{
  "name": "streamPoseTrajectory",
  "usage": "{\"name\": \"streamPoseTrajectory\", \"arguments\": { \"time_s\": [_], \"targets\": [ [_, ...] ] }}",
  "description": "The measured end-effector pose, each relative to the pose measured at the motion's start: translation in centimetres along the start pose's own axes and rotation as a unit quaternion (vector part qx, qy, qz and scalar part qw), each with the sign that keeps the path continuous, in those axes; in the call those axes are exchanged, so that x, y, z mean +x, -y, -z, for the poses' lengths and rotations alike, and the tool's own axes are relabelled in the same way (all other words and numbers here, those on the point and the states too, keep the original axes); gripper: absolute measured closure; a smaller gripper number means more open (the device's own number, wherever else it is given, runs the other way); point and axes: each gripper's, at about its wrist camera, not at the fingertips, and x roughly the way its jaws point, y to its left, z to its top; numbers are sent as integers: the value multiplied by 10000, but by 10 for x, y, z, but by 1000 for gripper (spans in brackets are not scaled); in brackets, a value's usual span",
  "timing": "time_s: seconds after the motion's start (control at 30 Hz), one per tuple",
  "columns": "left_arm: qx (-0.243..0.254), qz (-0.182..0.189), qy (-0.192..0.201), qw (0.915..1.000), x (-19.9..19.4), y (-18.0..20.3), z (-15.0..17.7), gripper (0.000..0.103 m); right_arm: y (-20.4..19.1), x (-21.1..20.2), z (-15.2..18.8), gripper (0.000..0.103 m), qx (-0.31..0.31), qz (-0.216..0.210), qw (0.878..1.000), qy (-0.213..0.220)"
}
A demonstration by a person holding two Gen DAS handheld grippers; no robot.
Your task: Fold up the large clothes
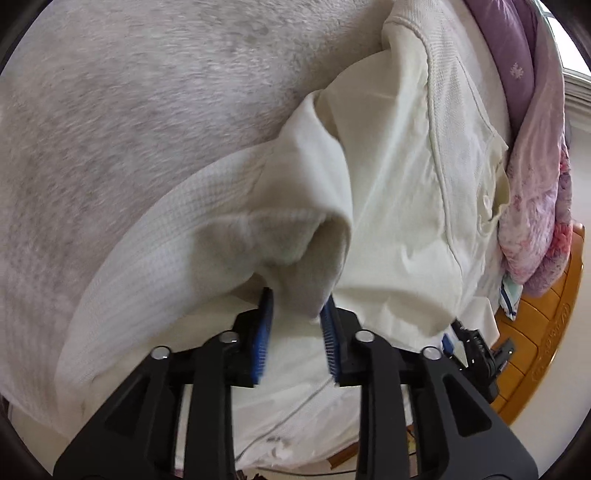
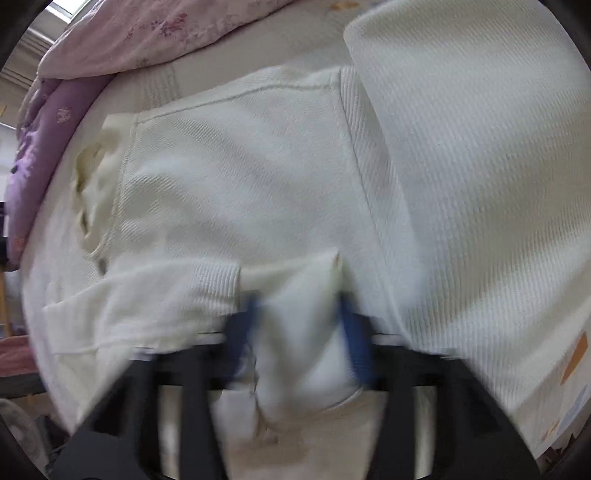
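Grey fleece blanket (image 1: 129,110) underlies a cream waffle-knit garment (image 1: 399,177); left gripper (image 1: 297,317) and right gripper (image 2: 301,317), jaws part-open, each bracket a garment fold.

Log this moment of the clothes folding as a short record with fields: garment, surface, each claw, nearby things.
garment: cream ribbed garment, partly folded, sleeve laid across it
surface: grey fuzzy blanket
left claw: a bunched fold of the garment lies between its blue pads; whether they press on it is unclear
right claw: blurred, cream cloth between the blue pads; grip unclear
nearby: pink floral quilt, purple bedding, wooden bed frame
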Motion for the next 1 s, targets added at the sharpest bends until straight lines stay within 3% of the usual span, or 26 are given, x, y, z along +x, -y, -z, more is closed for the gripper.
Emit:
{"name": "streamPoseTrajectory", "arguments": {
  "time_s": [0.07,0.23,0.33,0.43,0.47,0.53,0.57,0.7,0.87,1.0],
  "targets": [
    [-154,15,77,9999,-13,-7,3,67,7,-11,11,33,165,-91,9998,-12],
    [-1109,805,147,9905,-28,-35,-4,67,17,-15,43,33,475,-130,9987,-87],
    [-1545,1494,336,9761,-37,-44,-12,67,18,-15,48,33,749,-46,9972,11],
    [-2053,1658,587,9628,-46,-56,-24,67,16,-13,47,33,856,69,9963,16],
    [-2181,1742,680,9578,-48,-60,-27,72,14,-12,48,34,802,135,9967,24],
    [-2185,1250,805,9644,-51,-65,-32,93,11,-8,44,35,691,216,9974,45],
    [-2128,1083,830,9675,-52,-68,-31,94,5,-5,41,38,651,261,9975,60],
    [-1601,739,969,9796,-68,-80,-22,94,-1,0,37,59,613,465,9969,162],
    [-881,-53,1369,9867,-54,-71,-21,92,0,10,35,61,311,616,9973,267],
    [-323,-428,1053,9930,-79,-52,-17,83,-10,-7,36,60,161,717,9971,180]
  ]
}}
